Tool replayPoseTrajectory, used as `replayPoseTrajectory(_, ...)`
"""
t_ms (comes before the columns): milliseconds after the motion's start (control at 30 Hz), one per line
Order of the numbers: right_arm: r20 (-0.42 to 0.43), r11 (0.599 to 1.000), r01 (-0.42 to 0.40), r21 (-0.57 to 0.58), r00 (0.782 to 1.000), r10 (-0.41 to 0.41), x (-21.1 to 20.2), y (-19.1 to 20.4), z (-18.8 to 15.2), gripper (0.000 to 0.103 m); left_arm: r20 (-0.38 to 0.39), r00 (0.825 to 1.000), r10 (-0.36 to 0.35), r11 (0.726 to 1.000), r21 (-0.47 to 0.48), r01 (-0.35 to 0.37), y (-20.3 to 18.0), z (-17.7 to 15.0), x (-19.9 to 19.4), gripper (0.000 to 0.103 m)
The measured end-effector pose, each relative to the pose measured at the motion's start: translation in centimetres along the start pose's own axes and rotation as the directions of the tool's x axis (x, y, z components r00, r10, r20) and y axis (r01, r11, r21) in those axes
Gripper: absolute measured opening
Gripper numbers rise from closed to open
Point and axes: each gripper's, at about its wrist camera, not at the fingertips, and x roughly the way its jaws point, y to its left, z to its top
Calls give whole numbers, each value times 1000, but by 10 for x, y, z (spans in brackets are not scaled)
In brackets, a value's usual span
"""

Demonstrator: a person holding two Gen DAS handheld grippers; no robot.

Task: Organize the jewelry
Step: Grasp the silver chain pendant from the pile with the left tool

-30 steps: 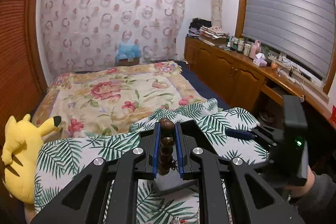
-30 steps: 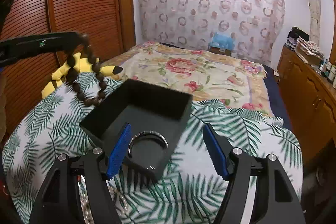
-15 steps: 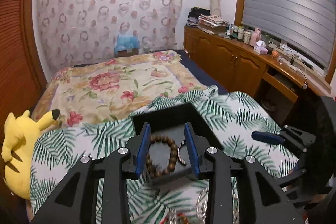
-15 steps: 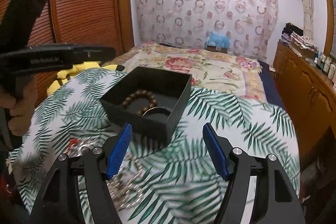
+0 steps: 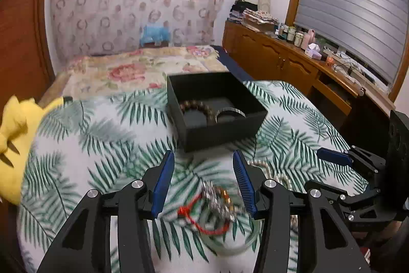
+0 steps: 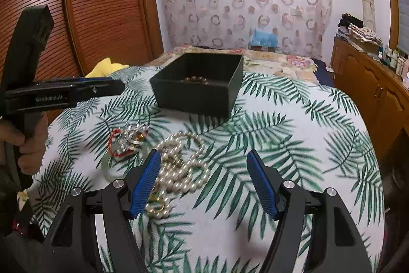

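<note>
A black open box (image 5: 222,131) (image 6: 196,96) stands on the palm-leaf cloth. Inside it lie a brown bead bracelet (image 5: 196,108) (image 6: 195,79) and a silver bangle (image 5: 230,115). My left gripper (image 5: 203,183) is open and empty, hovering over a small pile with a red cord bracelet (image 5: 202,220) (image 6: 113,145), a sparkly piece (image 5: 217,198) (image 6: 133,136) and a pale green bangle (image 5: 230,243). My right gripper (image 6: 204,182) is open and empty, just above a pearl necklace (image 6: 181,165), which also shows in the left wrist view (image 5: 271,170).
The cloth-covered table (image 6: 294,145) drops off at its right edge. A yellow plush toy (image 5: 15,142) sits at the left edge. A bed (image 5: 133,71) lies behind and wooden cabinets (image 5: 281,60) stand on the right.
My left gripper let the brown bead bracelet drop into the black box, opened wide and pulled back over the loose pile. My right gripper drew back from the box to the pearl necklace.
</note>
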Motion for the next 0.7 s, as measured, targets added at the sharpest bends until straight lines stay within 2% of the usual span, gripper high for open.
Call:
replayPoseTrajectory(300, -12, 1000, -12, 17, 1000, 12, -10, 9, -20, 72, -60, 997, -57, 996, -71, 53, 1, -35, 7, 47)
replayPoseTrajectory(433, -26, 1000, 8, 0, 1000, -8, -12, 12, -25, 72, -80, 995, -65, 995, -85, 59, 1, -38, 16, 47)
replayPoseTrajectory(700, -42, 1000, -2, 27, 999, 4, -10, 11, -35, 72, -107, 991, -80, 991, -113, 68, 1, -39, 31, 47)
